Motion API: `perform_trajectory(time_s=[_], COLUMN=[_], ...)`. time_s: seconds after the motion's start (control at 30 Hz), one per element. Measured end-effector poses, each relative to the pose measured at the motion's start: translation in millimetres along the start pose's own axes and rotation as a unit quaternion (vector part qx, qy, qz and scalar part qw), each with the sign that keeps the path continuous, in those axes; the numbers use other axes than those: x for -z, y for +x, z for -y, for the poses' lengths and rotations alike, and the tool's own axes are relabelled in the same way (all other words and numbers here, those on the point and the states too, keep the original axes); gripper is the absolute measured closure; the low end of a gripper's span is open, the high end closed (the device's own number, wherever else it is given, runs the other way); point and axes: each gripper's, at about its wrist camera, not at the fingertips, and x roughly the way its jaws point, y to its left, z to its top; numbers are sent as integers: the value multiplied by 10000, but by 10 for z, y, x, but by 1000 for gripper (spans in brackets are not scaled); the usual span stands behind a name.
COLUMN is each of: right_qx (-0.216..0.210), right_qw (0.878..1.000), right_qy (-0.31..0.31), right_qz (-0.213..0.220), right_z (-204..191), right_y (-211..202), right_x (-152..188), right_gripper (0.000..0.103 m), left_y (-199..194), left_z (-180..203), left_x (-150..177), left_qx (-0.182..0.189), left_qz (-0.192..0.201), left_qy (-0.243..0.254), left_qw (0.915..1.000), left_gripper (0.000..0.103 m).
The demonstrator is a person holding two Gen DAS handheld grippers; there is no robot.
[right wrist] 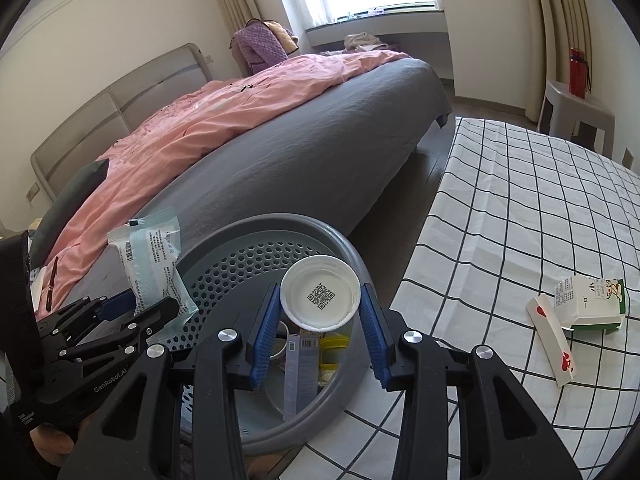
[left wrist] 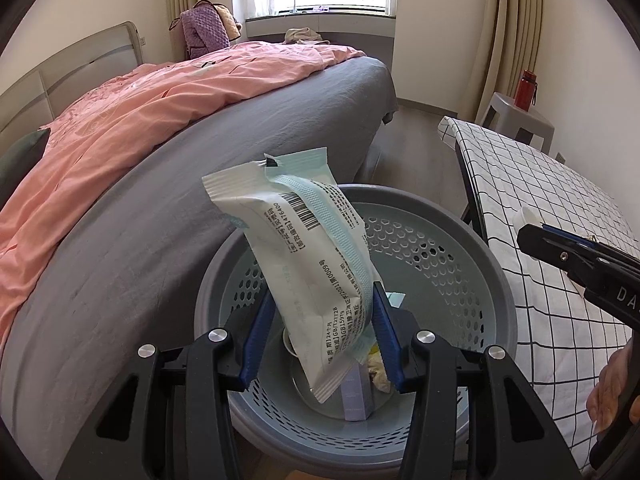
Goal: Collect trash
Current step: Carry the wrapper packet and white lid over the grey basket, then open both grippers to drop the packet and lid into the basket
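Note:
My left gripper (left wrist: 322, 312) is shut on a white and pale green wipes packet (left wrist: 304, 264) and holds it upright over the grey perforated trash basket (left wrist: 448, 248). The packet (right wrist: 154, 260) and left gripper (right wrist: 132, 308) also show in the right wrist view. My right gripper (right wrist: 318, 308) is shut on a white plastic cup (right wrist: 320, 294), bottom with a QR code facing me, above the basket's (right wrist: 248, 264) right rim. Several pieces of trash (right wrist: 304, 356) lie in the basket. A small carton (right wrist: 592, 300) and a red-and-white wrapper (right wrist: 554, 344) lie on the checked table.
The basket stands on the floor between a grey bed (left wrist: 200, 184) with a pink cover and the checked-cloth table (right wrist: 520, 220). A grey stool (right wrist: 576, 112) with a red bottle (right wrist: 578, 74) stands by the curtain.

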Motion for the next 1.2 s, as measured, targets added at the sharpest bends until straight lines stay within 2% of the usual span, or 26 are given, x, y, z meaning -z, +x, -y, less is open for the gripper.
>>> perform_trajectory(time_s=[0.47, 0.9, 0.97, 1.03, 1.1, 1.2], right_qx=[-189, -186, -189, -184, -176, -164], right_qw=[9992, 9989, 9989, 9989, 9991, 9991], right_qy=[-252, -370, -374, -395, -381, -386], right_qz=[-234, -227, -210, -181, -106, -91], right_z=[-210, -261, -259, -259, -257, -251], right_y=[216, 234, 224, 209, 181, 165], right_x=[56, 79, 77, 78, 73, 65], right_gripper=[63, 62, 60, 50, 43, 43], left_y=[108, 122, 113, 105, 89, 82], left_z=[-89, -98, -102, -100, -102, -99], left_x=[47, 52, 49, 44, 41, 43], left_qx=[88, 117, 127, 105, 75, 30], left_qz=[-175, -200, -181, -158, -119, -99], left_qy=[-45, -6, -19, -32, -46, -49], left_qw=[9998, 9997, 9998, 9998, 9999, 9999], left_gripper=[56, 56, 54, 41, 39, 37])
